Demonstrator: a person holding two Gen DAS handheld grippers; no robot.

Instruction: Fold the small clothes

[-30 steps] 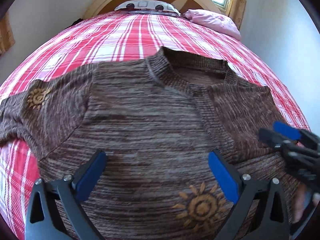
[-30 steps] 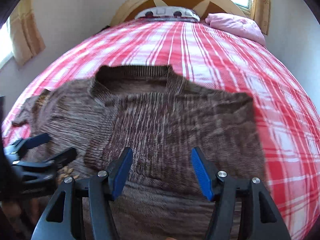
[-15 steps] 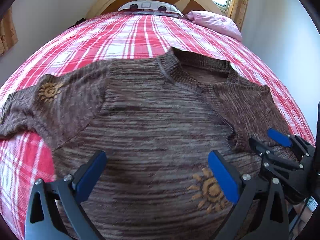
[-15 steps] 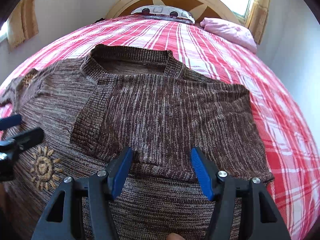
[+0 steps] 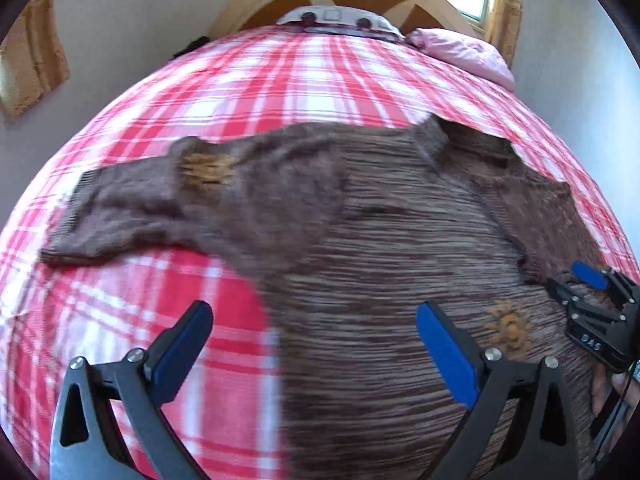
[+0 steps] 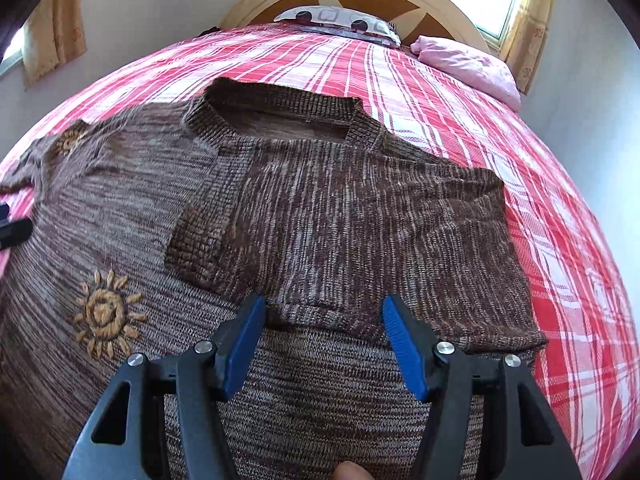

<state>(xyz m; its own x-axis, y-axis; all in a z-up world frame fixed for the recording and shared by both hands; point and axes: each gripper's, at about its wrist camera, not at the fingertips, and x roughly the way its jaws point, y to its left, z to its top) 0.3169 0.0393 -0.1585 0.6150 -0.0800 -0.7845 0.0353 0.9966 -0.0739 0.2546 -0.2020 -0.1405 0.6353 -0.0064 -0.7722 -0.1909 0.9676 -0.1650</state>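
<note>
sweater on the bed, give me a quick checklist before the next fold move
1. Right sleeve already folded across the sweater front: ok.
2. Left sleeve folded in: not ok, it lies spread on the plaid bedspread.
3. Left hand-held gripper open and empty: ok.
4. Right hand-held gripper open, nothing pinched: ok.
5. Left hand-held gripper lined up with the left sleeve: not ok, it straddles the sweater's side edge, short of the sleeve.
6. Hem lying flat: cannot tell, out of view.
</note>
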